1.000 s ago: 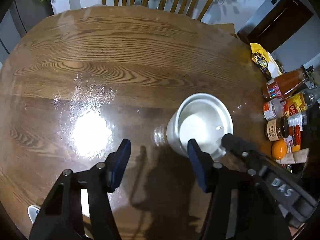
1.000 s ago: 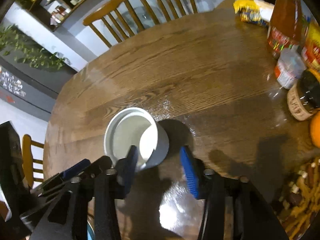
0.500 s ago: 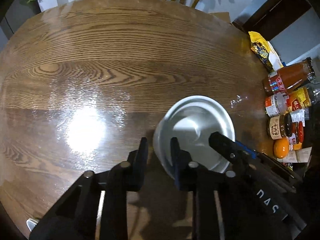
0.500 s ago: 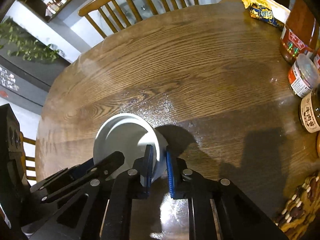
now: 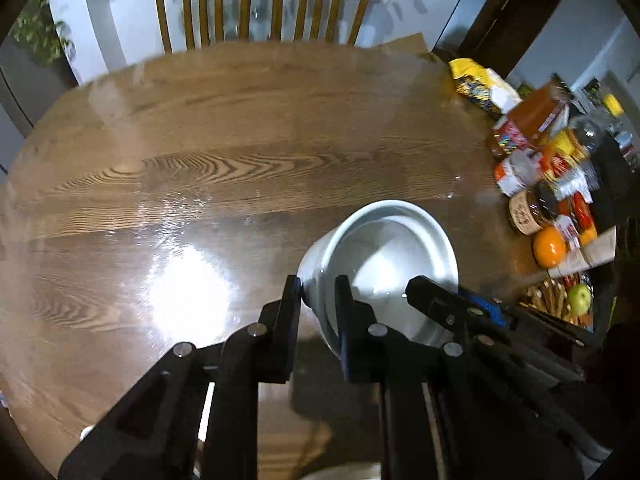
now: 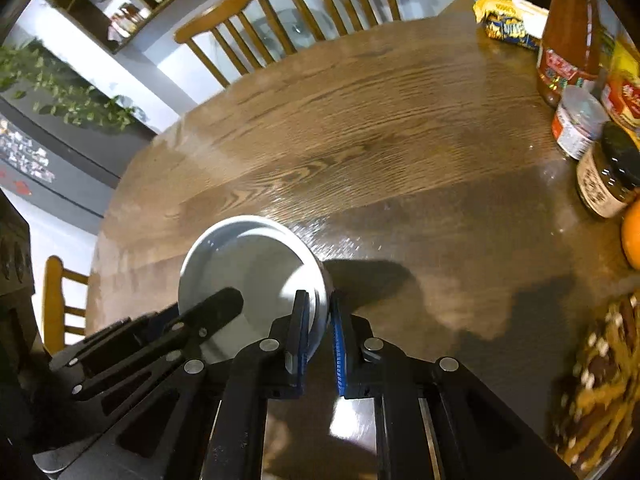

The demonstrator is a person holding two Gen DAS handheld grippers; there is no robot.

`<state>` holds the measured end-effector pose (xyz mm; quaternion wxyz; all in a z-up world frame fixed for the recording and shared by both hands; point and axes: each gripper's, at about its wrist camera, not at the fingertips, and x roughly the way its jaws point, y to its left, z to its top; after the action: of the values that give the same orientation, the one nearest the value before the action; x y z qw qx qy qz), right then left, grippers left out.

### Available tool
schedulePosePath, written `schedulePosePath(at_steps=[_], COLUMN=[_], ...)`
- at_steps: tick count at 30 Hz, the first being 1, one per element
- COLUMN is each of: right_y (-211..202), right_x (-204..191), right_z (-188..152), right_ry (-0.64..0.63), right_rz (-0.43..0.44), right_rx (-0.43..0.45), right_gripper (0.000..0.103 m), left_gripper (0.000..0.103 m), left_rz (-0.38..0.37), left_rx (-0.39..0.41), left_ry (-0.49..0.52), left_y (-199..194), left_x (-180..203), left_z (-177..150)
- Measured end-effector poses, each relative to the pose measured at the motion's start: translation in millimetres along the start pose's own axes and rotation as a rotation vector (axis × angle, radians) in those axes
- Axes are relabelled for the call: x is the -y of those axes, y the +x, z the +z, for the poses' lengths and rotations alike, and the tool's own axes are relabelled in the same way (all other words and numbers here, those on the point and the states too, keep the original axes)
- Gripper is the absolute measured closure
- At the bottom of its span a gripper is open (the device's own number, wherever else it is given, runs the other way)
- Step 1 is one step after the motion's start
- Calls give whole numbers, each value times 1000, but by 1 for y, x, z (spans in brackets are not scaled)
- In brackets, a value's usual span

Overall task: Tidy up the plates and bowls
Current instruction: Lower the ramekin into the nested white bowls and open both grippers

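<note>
White bowl tilted, mouth facing cameras, rim pinched by both grippers' fingers

White bowl, brown wood-grained table, an orange

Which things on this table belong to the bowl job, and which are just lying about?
In the job: white bowl, clamped at its rim by the left gripper and the right gripper.

Lying about: sauce bottle, jars, orange, green apple, yellow snack packet, chairs.
</note>
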<state>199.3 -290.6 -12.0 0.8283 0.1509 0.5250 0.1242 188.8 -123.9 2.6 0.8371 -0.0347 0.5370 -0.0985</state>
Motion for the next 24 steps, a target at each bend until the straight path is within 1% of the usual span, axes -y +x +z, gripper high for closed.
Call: schedulePosePath(at_steps=[8,14,20,24], right_y=[-49,-77,-95,-100], right_x=[-17,-33,-43,-45], right_z=[-36,-65,-94,-116], right_ry=[-17,-21,-5,18], right_rz=[-18,-46,-57,-66], right_rx=[76,119,127,118], right_gripper=[90,90,90,90], left_gripper=[88,89,89,89], left_rz=[-19,-46,-50,-57], left_rx=[48,51,56,35], left_ry=[58,81,120,141], left_y=[-42,-65,-89,-94], left_x=[14,18,20,19], left_z=[-38,-65,-90,-110])
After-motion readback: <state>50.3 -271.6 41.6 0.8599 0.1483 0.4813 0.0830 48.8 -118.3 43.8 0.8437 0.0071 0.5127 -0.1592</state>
